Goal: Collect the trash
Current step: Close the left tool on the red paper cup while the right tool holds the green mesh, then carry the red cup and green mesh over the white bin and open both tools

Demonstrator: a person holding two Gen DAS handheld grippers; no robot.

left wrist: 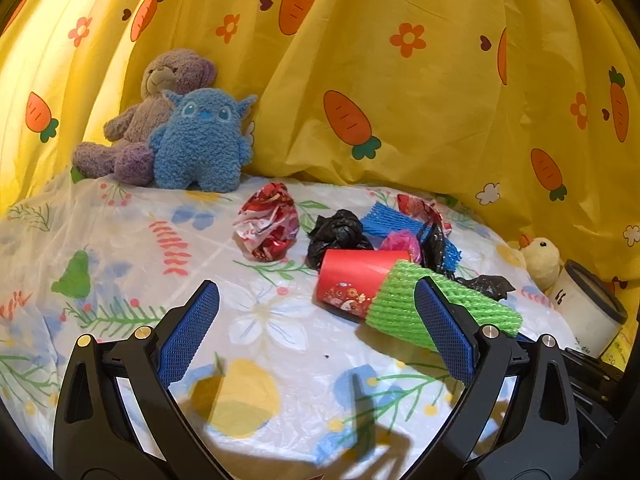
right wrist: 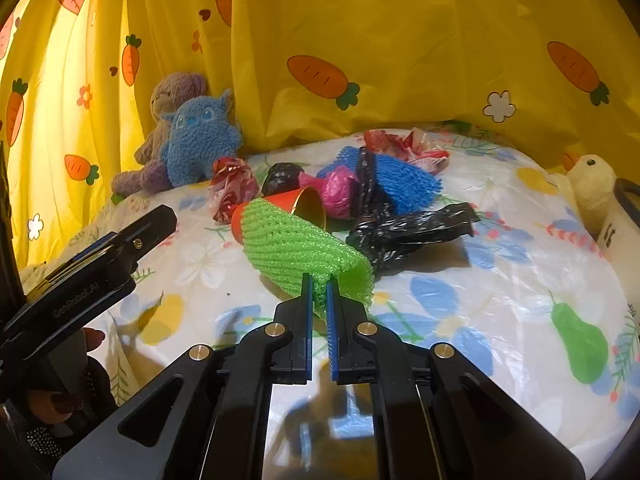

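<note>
R gripper [right wrist: 318, 282] clamped on near edge of green foam net [right wrist: 296, 246]; blue pads pinch the mesh, only a sliver of gap betw them. Net is sleeved over a red paper cup [right wrist: 306, 204] lying on its side, gold mouth facing 2 o'clock in R wrist view.

L gripper [left wrist: 316, 292] spread wide, nothing betw its fingers, hovering over floral table cover [left wrist: 120, 240]. Same net [left wrist: 404, 308] sits behind its right finger, approx 3 o'clock of the gap.

Trash pile just beyond cup, 12–2 o'clock: black bag wad [right wrist: 404, 232] touching net's far side, blue foam net [right wrist: 404, 184], pink wad [right wrist: 338, 190], crumpled red-white wrapper [right wrist: 232, 192] at 10 o'clock of cup, another red wrapper [right wrist: 404, 148] at back.

White bin w/ black rim [left wrist: 592, 312] at table's right edge, well apart from the net. Yellow duck plush [right wrist: 592, 184] beside it. Blue plush [left wrist: 200, 144] and purple bear [left wrist: 160, 96] at far left, against carrot-print curtain [left wrist: 400, 80].
</note>
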